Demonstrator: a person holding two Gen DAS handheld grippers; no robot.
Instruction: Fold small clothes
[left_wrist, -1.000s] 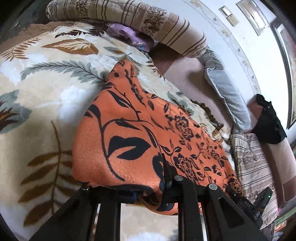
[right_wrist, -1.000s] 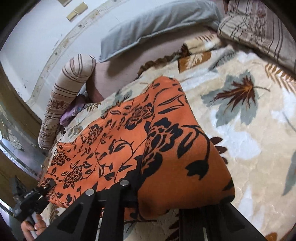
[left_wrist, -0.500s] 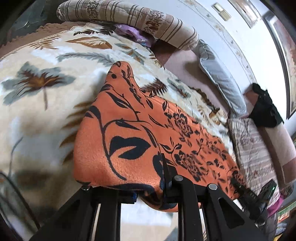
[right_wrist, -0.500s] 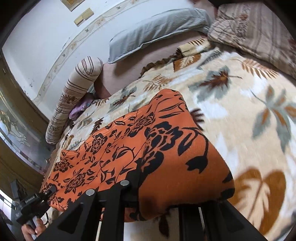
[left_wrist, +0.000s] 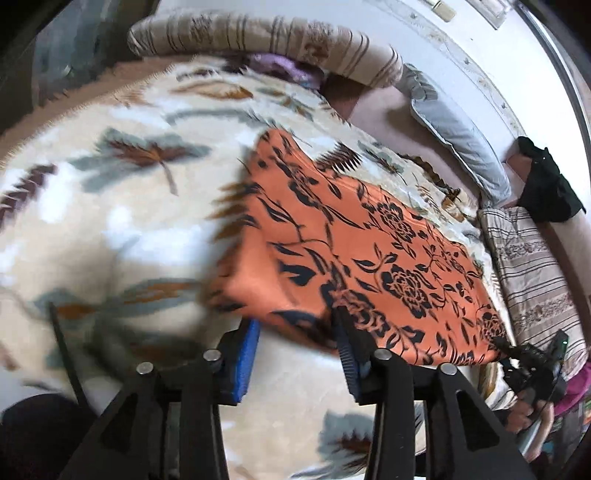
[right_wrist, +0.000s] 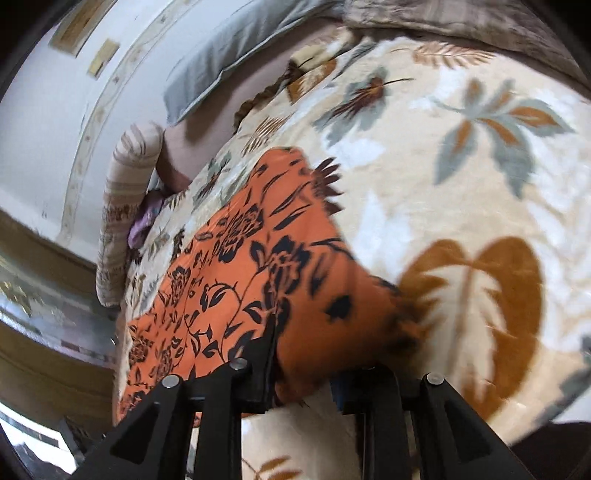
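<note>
An orange cloth with a black flower print (left_wrist: 354, 251) lies folded on a cream leaf-patterned blanket (left_wrist: 110, 221). My left gripper (left_wrist: 297, 354) is open, its blue pads apart, with the cloth's near edge lying just ahead of and between the fingers. The same cloth shows in the right wrist view (right_wrist: 258, 280). My right gripper (right_wrist: 306, 376) is open, and the cloth's near corner hangs between its fingers. The right gripper also shows at the far right of the left wrist view (left_wrist: 532, 369), at the cloth's other end.
A striped bolster (left_wrist: 266, 48) and a grey pillow (left_wrist: 458, 129) lie along the far wall. A striped cushion (left_wrist: 532, 273) and black clothing (left_wrist: 546, 184) are at the right. A purple cloth (left_wrist: 284, 70) sits by the bolster.
Both grippers have opened and let go of the orange cloth. They have drawn back a little, and the cloth has dropped onto the blanket.
</note>
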